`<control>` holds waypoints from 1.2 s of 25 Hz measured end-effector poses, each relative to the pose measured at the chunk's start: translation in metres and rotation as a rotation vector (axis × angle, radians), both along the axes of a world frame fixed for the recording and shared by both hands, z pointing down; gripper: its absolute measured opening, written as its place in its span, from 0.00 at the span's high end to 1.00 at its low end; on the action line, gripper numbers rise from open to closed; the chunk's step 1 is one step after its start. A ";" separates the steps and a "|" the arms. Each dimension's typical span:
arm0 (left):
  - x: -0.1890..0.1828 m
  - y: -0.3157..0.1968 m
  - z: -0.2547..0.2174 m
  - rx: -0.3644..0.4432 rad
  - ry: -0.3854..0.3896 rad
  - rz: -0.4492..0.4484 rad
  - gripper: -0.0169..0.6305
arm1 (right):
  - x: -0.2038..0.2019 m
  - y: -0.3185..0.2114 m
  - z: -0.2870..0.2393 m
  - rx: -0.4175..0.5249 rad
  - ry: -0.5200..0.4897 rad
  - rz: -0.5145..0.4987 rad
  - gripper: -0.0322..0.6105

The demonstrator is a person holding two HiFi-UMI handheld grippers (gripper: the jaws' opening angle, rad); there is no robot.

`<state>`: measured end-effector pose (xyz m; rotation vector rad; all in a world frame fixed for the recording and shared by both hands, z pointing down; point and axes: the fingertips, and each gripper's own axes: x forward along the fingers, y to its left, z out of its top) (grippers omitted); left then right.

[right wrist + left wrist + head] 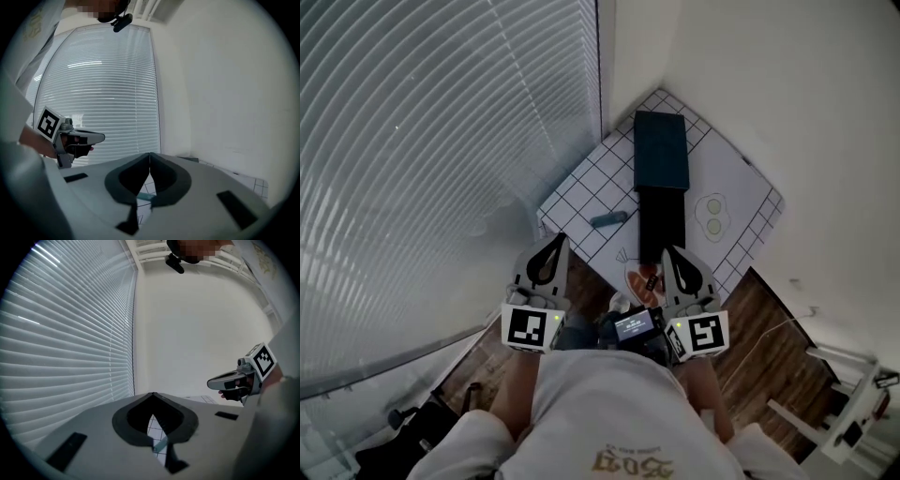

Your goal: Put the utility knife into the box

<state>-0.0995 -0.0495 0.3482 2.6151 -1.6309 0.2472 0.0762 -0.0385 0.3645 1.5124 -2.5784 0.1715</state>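
Note:
A blue-grey utility knife [607,220] lies on a small table covered by a white grid cloth [581,197]. To its right sits a dark teal box [661,150], with a black part [661,223] stretching from it toward me. My left gripper [558,238] hovers at the table's near edge, short of the knife, jaws shut and empty. My right gripper [668,251] is level with it near the black part, also shut and empty. Through each gripper's jaw window the knife [161,445] [146,197] shows on the cloth below. Both sets of tips meet, on the left gripper [153,393] and on the right gripper [150,153].
The table stands in a room corner, with window blinds [441,169] on the left and white walls [787,103] behind and to the right. Wooden floor [769,319] surrounds it. A white rack [853,412] stands at the lower right. Printed pictures [711,216] mark the cloth.

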 end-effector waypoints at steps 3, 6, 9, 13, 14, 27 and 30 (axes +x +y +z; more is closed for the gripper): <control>-0.002 -0.005 0.001 0.018 -0.061 -0.010 0.96 | -0.002 -0.010 0.002 -0.009 -0.005 -0.011 0.94; -0.001 -0.014 0.000 0.022 -0.088 0.013 0.96 | -0.003 -0.021 0.008 -0.025 0.010 0.000 0.94; -0.005 -0.028 0.007 -0.006 -0.052 0.017 0.96 | -0.007 -0.033 0.014 -0.038 0.041 0.007 0.94; -0.012 -0.048 0.017 -0.035 -0.042 0.043 0.96 | -0.016 -0.050 0.018 -0.049 0.068 0.018 0.94; -0.012 -0.052 0.019 -0.039 -0.044 0.048 0.96 | -0.017 -0.053 0.021 -0.055 0.078 0.020 0.94; -0.010 -0.077 0.073 -0.145 -0.033 0.184 0.96 | -0.048 -0.084 0.071 -0.153 0.205 -0.042 0.94; -0.007 -0.081 0.089 -0.172 -0.022 0.211 0.96 | -0.052 -0.088 0.088 -0.168 0.238 -0.058 0.94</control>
